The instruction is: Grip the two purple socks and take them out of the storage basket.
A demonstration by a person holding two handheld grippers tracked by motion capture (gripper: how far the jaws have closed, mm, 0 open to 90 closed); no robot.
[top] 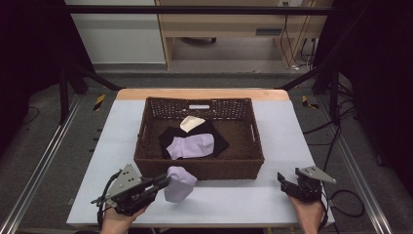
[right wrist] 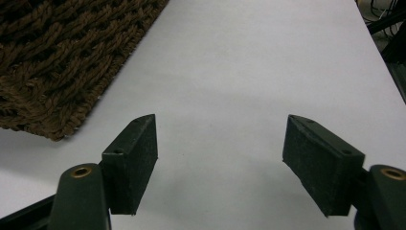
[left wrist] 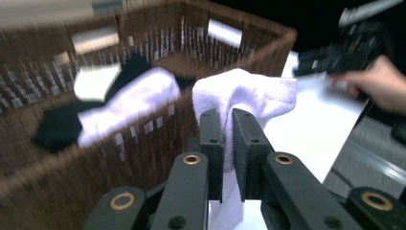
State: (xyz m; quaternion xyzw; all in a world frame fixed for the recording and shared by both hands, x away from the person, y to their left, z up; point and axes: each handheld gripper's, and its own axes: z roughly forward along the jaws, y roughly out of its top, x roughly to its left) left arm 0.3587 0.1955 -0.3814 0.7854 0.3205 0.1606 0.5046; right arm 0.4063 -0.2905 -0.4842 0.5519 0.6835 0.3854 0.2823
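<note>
My left hand-held gripper (top: 163, 183), low in the frame's left, pinches the lilac sock (top: 178, 184) hanging just before the basket (top: 199, 168), while my right hand-held gripper (top: 288, 183) rests spread on the desk (top: 234, 200), well apart.

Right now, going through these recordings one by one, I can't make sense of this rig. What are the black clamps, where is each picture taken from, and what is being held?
A person holds a two-jaw tool in each hand. The high view looks down on a white table from above; the other two pictures come from cameras riding on each tool, looking along its jaws.

On the table stands a brown wicker basket with a lilac sock, a black cloth and a cream piece in it.

The left gripper is shut on a second lilac sock, just outside the basket's near wall. The right gripper rests open over bare table, holding nothing.
</note>
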